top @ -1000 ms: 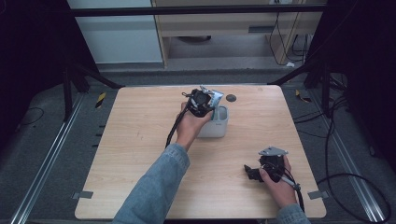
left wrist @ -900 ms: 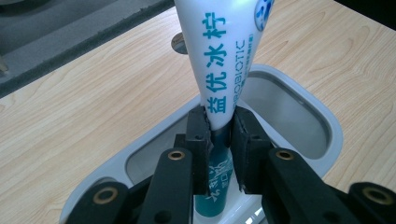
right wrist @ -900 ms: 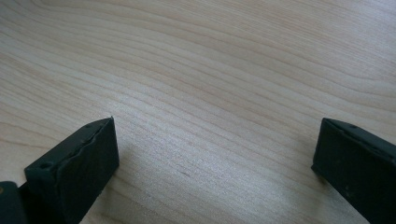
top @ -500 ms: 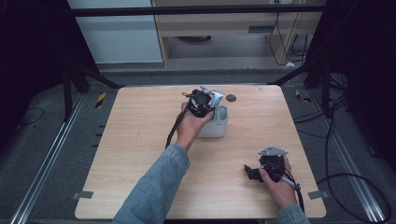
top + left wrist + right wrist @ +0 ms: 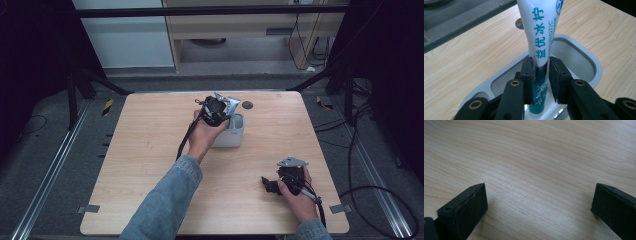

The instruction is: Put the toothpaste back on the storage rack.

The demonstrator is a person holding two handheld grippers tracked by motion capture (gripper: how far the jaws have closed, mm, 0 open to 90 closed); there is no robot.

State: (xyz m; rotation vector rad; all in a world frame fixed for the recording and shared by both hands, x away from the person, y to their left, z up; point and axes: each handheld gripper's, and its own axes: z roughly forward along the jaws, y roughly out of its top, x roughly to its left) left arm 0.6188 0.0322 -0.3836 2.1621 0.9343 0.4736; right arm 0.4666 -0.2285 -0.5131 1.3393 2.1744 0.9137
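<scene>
Left gripper view, left hand-held gripper (image 5: 541, 80) pinching toothpaste tube (image 5: 544, 32) inside holder (image 5: 589, 62), right hand-held gripper (image 5: 539, 205) agape

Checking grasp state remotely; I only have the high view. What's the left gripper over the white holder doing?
Observer: The left gripper is clamped on a white and teal toothpaste tube.
Operator: Tube in the holder?
Observer: Its teal lower end reaches down inside the white holder; whether it touches bottom I can't tell.
Operator: Right one?
Observer: The right gripper has its jaws wide apart over bare table, holding nothing.
</scene>
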